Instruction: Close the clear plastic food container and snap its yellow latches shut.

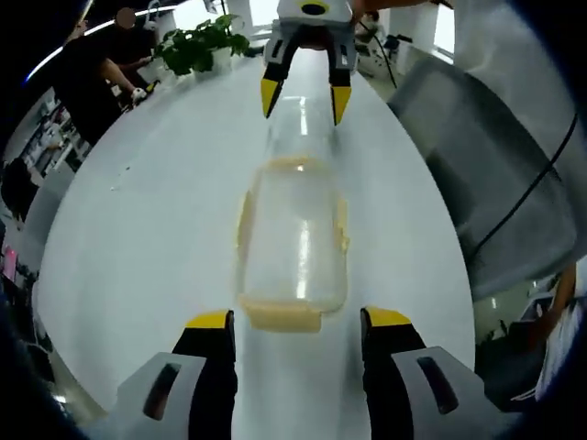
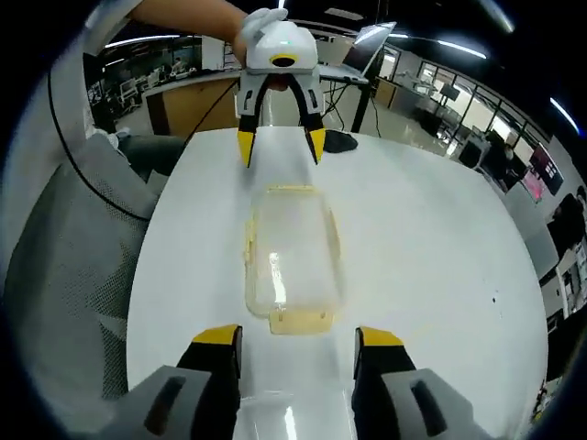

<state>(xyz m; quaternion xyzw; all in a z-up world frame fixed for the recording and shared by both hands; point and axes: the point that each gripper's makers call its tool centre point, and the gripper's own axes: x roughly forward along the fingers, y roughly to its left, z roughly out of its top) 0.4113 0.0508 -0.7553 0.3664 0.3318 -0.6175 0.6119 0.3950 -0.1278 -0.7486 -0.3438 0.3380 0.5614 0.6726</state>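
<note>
A clear plastic food container point(image 1: 293, 240) lies lengthwise on the white table point(image 1: 138, 247), with its lid resting on top. Pale yellow latches stick out at its ends point(image 1: 282, 316) and along its sides point(image 1: 244, 220). My left gripper point(image 1: 298, 319) is open, its yellow-tipped jaws just short of the container's near end. My right gripper point(image 1: 304, 99) faces it from the far end, also open and empty. From the right gripper view, the container point(image 2: 289, 266) lies between my right gripper point(image 2: 298, 336) and the left gripper point(image 2: 281, 147), which a hand holds.
A grey office chair point(image 1: 495, 174) stands against one long edge of the table point(image 2: 431, 247). A potted plant point(image 1: 197, 44) sits at the far end, near a person in black point(image 1: 92, 87). A laptop point(image 2: 367, 46) and a small dark object point(image 2: 341, 140) lie beyond the left gripper.
</note>
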